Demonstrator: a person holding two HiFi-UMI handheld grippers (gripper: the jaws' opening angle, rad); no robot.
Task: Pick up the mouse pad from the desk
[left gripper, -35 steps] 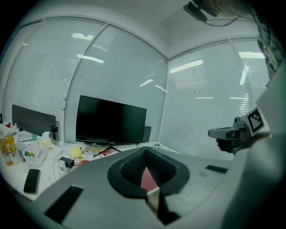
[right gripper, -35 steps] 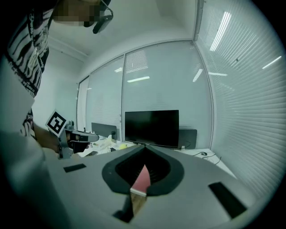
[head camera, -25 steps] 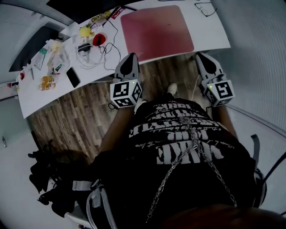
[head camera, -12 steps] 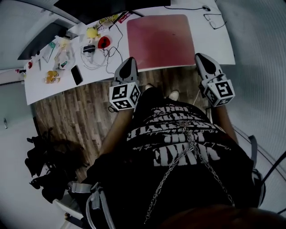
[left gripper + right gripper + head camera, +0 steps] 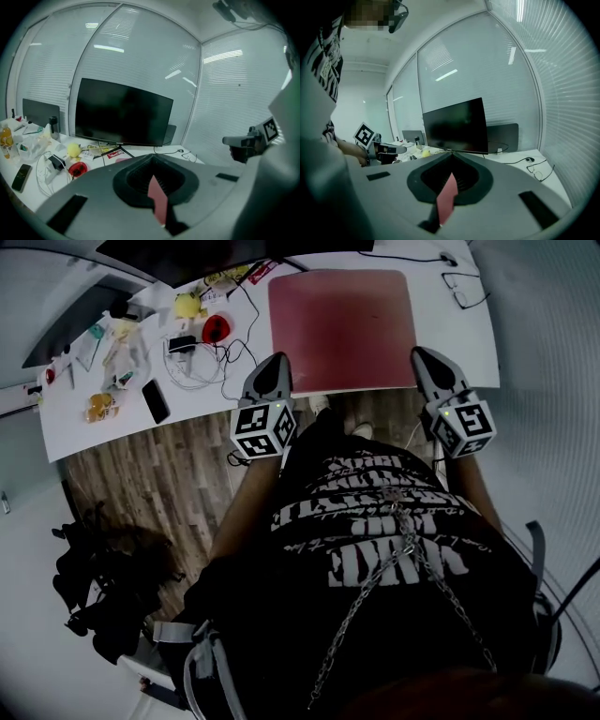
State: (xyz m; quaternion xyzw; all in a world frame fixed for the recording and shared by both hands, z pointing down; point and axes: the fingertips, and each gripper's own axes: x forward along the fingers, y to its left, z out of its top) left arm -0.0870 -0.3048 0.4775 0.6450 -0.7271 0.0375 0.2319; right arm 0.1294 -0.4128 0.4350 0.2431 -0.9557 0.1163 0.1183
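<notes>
A red mouse pad (image 5: 342,329) lies flat on the white desk (image 5: 459,352), close to its front edge. My left gripper (image 5: 273,362) is shut and empty, its tip at the desk edge just left of the pad's near left corner. My right gripper (image 5: 421,354) is also shut and empty, with its tip beside the pad's near right corner. In the left gripper view the jaws of the left gripper (image 5: 152,161) meet, and a red sliver of the pad (image 5: 157,201) shows through the slot. The right gripper view shows the right gripper (image 5: 451,157) the same way.
A dark monitor (image 5: 122,112) stands at the back of the desk. Left of the pad lie tangled cables (image 5: 202,362), a red round object (image 5: 214,327), a yellow ball (image 5: 187,306) and a phone (image 5: 156,400). Glasses (image 5: 466,296) sit at the far right. A dark bag (image 5: 103,577) is on the wooden floor.
Both grippers have moved forward and slightly down, and their tips now flank the pad's near corners. The pad has not moved, and both grippers stay shut.
</notes>
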